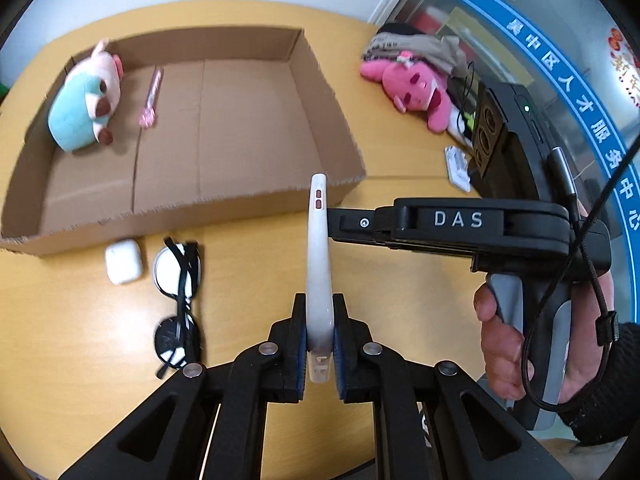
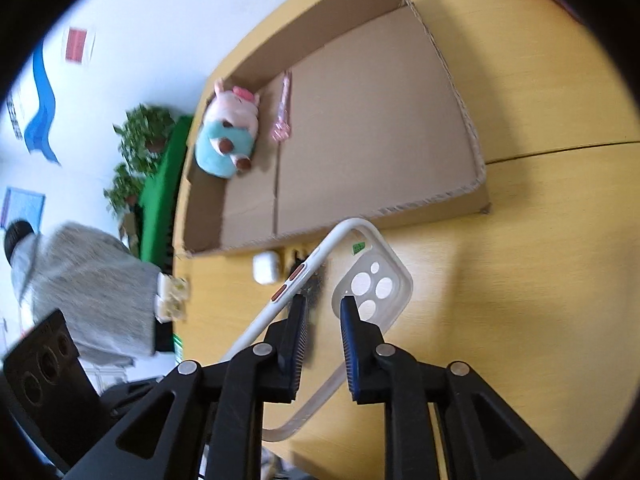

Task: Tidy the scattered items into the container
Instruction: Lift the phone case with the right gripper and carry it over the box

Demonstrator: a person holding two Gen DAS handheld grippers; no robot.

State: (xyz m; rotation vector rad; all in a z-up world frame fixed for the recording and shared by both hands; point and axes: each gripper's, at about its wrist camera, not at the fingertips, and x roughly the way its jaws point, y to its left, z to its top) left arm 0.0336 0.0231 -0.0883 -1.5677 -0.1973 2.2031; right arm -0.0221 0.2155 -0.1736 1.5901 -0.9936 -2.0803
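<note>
Left gripper: your left gripper is clamped tight on the lower end of the phone case, which stands edge-on and lifted above the table.
Right gripper: your right gripper has its jaws slightly parted around the phone case; the left pad sits just beside the case's side wall by the red buttons, the right pad lies over the clear back near the camera cut-outs, and a gap shows between them, so no firm pinch is visible. In the left wrist view its tip meets the case's side just below the red buttons.
Your right hand: your hand wraps the grey handle of the right tool, dark sleeve at the wrist.
Container: the cardboard box lies open on the table, just beyond the case's top end.
Already inside: a plush pig in the far left corner, a pink pen-like item just beside it.
Still outside: a white earbud case and sunglasses near the box's front wall, close to each other; a pink plush well to the right of the box.
</note>
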